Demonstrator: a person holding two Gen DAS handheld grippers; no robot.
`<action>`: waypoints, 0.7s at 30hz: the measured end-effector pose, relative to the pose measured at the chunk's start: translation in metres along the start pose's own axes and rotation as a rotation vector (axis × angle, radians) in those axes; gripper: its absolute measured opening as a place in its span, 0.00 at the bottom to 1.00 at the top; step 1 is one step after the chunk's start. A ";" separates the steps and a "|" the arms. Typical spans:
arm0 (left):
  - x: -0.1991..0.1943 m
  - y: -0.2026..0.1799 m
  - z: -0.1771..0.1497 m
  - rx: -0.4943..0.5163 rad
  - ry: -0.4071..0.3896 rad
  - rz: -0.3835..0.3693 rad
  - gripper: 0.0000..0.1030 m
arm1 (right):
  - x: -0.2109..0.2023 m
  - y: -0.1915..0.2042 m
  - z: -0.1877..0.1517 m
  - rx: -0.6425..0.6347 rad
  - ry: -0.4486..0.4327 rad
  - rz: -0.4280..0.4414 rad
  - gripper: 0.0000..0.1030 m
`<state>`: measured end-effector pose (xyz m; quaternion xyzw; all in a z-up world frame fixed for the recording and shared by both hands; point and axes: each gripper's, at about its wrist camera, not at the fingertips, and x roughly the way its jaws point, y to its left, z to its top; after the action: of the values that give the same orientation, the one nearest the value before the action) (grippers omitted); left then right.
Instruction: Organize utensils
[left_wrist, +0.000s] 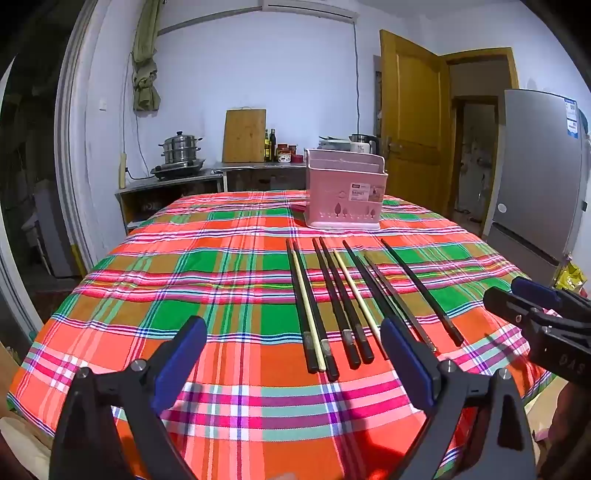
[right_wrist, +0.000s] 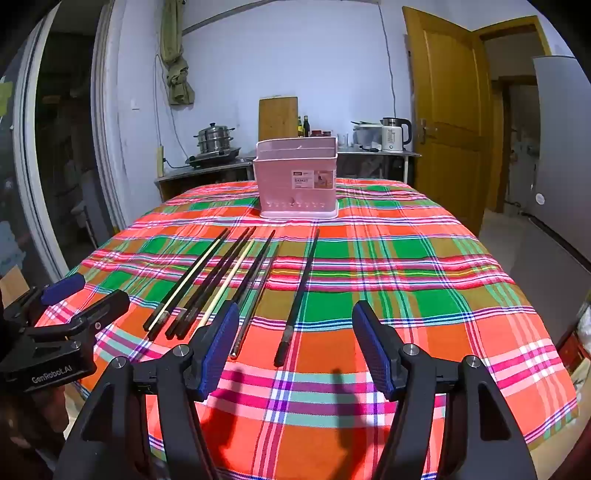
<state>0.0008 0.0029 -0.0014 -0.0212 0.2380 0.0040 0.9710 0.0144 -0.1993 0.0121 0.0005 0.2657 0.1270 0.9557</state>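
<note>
With nothing yet picked up, the left gripper and right gripper are hovering released at the frame bottom over the chopsticks lying mid-frame on the counter, the next move probably needing a pinch on one before carrying it to the pink basket beyond.

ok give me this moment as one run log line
left gripper: open, empty | right gripper: open, empty | chopsticks: loose on tablecloth | pink basket: upright behind them
</note>
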 end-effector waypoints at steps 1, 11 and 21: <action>0.001 -0.006 0.001 0.020 0.007 0.007 0.94 | 0.000 0.000 0.000 0.001 -0.003 -0.001 0.62; 0.003 -0.003 -0.002 0.000 0.007 -0.006 0.94 | -0.003 0.005 0.003 -0.006 -0.008 -0.004 0.62; 0.004 0.000 -0.001 -0.008 0.005 -0.013 0.94 | -0.001 0.005 0.003 -0.009 -0.010 -0.003 0.62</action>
<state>0.0035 0.0028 -0.0044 -0.0269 0.2404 -0.0015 0.9703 0.0140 -0.1942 0.0155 -0.0034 0.2604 0.1268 0.9571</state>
